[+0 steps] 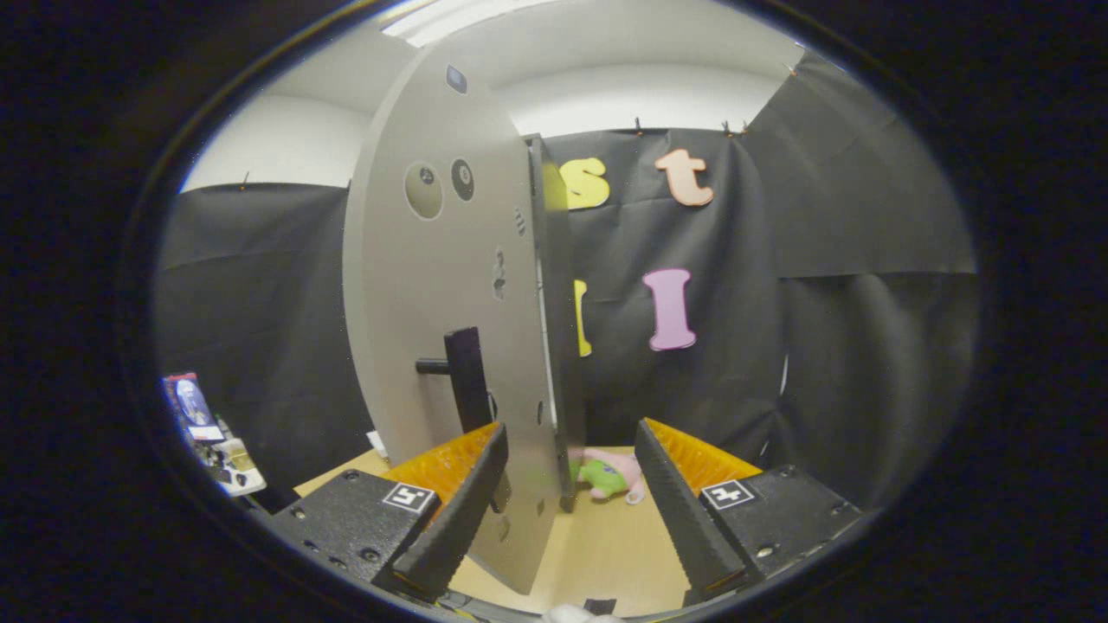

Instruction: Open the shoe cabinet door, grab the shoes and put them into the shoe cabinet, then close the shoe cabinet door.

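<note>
Jaws spread wide, pinching nothing, with the gripper [567,510] straddling the near edge of the open cabinet door [450,285]. Far left, some clutter [208,433] with printed packaging, too small to read. Then the door, swung out edge-on, its dark handle [463,376] just beyond the left finger [459,510]; likely left open for loading. Further right, behind the door edge, a pink and green plush toy [610,476] lying on the wooden table [606,545]. No shoes made out. Square markers on both finger mounts, no legible writing
</note>
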The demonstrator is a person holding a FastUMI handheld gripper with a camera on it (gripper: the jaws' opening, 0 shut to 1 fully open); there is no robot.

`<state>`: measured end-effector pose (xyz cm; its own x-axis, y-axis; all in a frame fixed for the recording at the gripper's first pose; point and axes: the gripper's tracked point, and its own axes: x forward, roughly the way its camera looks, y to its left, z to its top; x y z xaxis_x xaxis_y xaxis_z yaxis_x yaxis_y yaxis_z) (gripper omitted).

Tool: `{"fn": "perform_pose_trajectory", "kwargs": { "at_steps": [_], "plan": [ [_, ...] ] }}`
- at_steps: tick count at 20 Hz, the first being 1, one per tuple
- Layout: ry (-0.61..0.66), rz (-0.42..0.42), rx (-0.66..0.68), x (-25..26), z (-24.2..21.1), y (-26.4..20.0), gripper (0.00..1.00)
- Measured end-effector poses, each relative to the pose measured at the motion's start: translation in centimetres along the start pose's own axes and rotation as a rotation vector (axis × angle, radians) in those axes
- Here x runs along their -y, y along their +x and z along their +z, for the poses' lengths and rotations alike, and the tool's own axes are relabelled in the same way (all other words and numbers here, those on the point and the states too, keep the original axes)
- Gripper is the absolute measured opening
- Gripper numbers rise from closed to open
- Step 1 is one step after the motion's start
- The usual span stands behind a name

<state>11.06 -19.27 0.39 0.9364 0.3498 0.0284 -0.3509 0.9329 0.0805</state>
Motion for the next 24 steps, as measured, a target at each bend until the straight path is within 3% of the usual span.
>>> {"fn": "perform_pose_trajectory", "kwargs": {
  "at_steps": [4,8,11,16,22,24],
  "plan": [
    [-0.085,-0.006,0.004,-0.8,0.5,0.3,0.95],
    [-0.073,0.031,-0.014,-5.7,-0.6,0.5,0.95],
    [-0.089,0.014,-0.023,-8.8,-0.9,1.6,0.95],
    [-0.138,-0.036,-0.027,-14.4,-1.6,4.3,0.95],
    [-0.15,0.001,-0.055,-21.7,-3.2,9.8,0.95],
    [-0.129,-0.004,-0.04,-23.6,-3.2,11.4,1.0]
  ]
}}
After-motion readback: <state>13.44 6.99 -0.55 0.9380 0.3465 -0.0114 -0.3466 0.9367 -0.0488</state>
